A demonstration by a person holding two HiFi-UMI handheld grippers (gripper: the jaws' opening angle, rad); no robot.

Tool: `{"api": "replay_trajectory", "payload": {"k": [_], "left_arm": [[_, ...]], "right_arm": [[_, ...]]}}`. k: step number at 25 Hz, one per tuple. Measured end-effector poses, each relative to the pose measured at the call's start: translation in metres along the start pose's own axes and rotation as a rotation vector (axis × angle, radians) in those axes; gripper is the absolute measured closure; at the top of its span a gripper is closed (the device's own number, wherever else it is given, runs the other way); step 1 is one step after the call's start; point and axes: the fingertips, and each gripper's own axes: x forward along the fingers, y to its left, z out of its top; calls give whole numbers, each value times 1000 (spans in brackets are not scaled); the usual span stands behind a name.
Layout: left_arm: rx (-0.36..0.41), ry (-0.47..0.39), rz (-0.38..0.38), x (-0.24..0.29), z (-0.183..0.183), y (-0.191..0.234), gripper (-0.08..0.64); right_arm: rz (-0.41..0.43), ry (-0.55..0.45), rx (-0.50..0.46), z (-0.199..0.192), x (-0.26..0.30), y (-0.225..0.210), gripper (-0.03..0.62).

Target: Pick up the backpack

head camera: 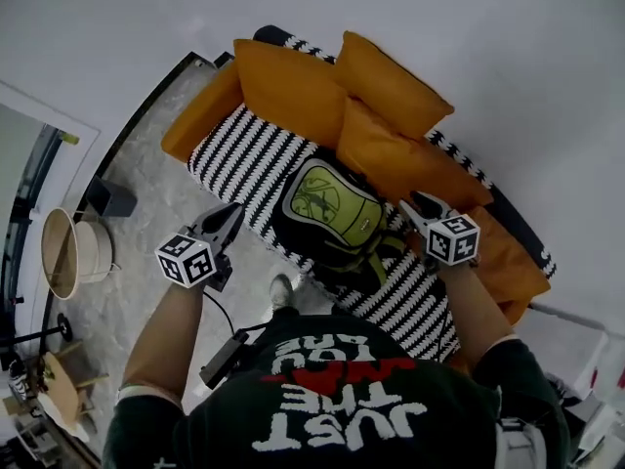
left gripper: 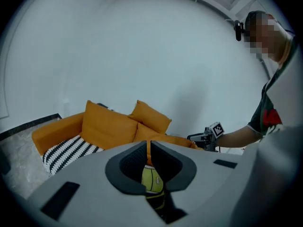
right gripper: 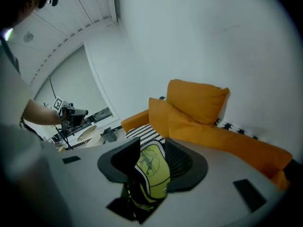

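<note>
An orange sofa (head camera: 509,265) stood against the white wall (head camera: 508,57), its seat under a black-and-white striped cover (head camera: 242,160) and three orange cushions (head camera: 289,91) propped along its back. The person's dark shirt (head camera: 342,408) carried white print reading "JUST THE" in the head view. The red word and the white line beside it could not be made out.

The backpack (head camera: 330,213), black with a lime-green front panel, lay on the striped cover at the seat's front edge, between the two grippers and touched by neither. A small label on its front was too small to read.

The left gripper (head camera: 232,215) hung off the seat's front edge over the marbled floor (head camera: 146,179). Only its own view showed the jaws nearly pressed together, a thin slit between them and nothing in it. The right gripper (head camera: 416,203) hovered near the backpack's other side. Its own view showed the jaws spread and empty, the backpack framed beyond them. Each gripper view also caught the opposite gripper across the room.

Only the head view showed a round pale tub (head camera: 70,252) on the floor near the sofa's left end.
</note>
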Motion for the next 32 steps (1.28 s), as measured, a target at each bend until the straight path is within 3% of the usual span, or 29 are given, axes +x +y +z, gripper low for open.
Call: {"api": "replay_trajectory", "payload": {"k": [2,6,13,18,22,27,32], "left_arm": [[-39,48,-13,21,-27,22,543],[-99,134,-27,68,-88,74,420],[-260,236,-42,147,-194,138,216],[-301,315,-77,200,-277,164,122],[-331,381,-105,227,-323,160,67],[-310,449,-121,256,-363,143,58],[-318,439,-87,266,-370,157,60]], "right_arm": [[-8,67,45,-33,20,-10,402],[-21,210,156,-108,67,-38,305],[-59,348,361,-230,122,-109,244],[-13,378,487,-302,170,-143,196],[52,409,520,-334,186,-152,150],[130,473,504,-360,190,-151,147],[213,552,510,-356,210,-147,146]]}}
